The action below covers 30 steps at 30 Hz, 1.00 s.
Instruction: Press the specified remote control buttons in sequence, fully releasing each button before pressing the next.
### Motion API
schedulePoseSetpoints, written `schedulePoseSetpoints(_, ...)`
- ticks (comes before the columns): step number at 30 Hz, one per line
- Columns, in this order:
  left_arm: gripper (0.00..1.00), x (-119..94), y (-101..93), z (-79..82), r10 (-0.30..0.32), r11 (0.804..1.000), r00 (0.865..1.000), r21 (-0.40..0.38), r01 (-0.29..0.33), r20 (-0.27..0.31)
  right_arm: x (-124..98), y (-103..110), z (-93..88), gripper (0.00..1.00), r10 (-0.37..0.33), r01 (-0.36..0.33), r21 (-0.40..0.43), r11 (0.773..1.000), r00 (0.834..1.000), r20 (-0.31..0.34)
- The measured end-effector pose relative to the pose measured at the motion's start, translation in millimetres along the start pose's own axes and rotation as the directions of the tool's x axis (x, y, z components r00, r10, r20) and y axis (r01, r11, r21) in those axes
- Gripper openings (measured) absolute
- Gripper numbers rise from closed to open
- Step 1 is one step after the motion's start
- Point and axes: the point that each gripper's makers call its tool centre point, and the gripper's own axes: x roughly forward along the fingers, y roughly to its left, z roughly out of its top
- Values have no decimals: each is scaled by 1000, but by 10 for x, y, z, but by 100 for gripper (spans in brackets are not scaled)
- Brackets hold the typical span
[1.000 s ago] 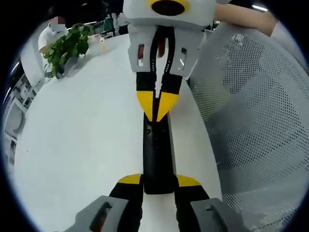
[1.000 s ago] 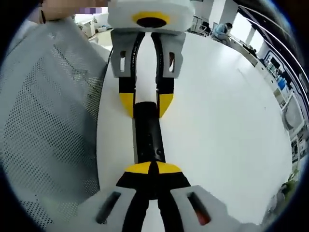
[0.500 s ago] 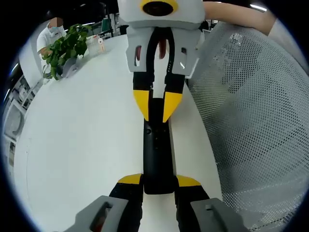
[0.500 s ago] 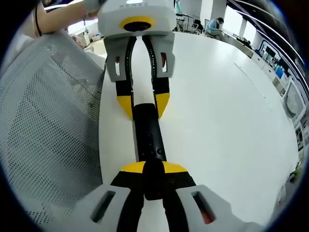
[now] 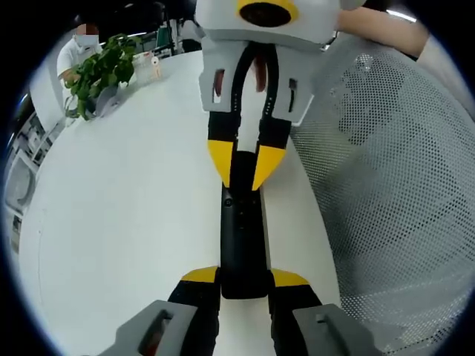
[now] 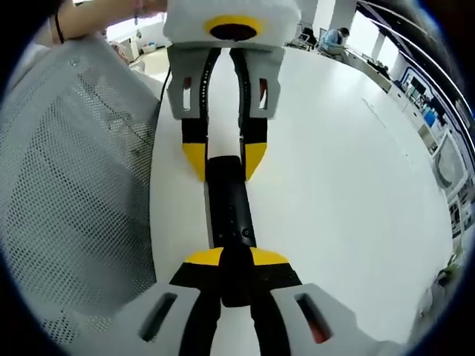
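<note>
Holding long black plastic remote control point(image 5: 241, 245) flat on white round table point(image 5: 126, 222), left gripper point(image 5: 243, 282) pinching near end between yellow-tipped fingers point(image 5: 200, 276). Right gripper point(image 5: 243, 174) fingers parting slightly versus a second ago, tips straddling far end; judging press being released, next button pending.

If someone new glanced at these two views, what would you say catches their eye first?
Most striking is the black remote control, lying on the white table and clamped at one end by the left gripper. The right gripper comes in from the far side with its yellow tips on the remote's other end. A grey mesh sleeve covers the side of the left gripper view, and a green plant stands far back.
</note>
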Motion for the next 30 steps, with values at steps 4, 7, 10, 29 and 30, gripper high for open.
schedulePoseSetpoints(4,24,-4,0,-4,5,1000,1000,-6,-5,11,-4,11,10,14,16,-17,45,999,999,31)
schedulePoseSetpoints(7,24,-5,1,1,5,1000,1000,-15,-4,14,7,17,11,16,17,-17,24,1000,1000,17)
schedulePoseSetpoints(10,24,-4,-2,0,5,1000,1000,-12,-5,12,2,27,16,16,22,-23,21,1000,1000,19)
schedulePoseSetpoints(29,24,1,3,0,1,1000,1000,-10,-1,10,12,23,4,17,11,-11,0,1000,1000,5)
schedulePoseSetpoints(30,24,1,4,0,2,1000,1000,-11,-2,12,9,20,5,17,12,-12,2,1000,1000,10)
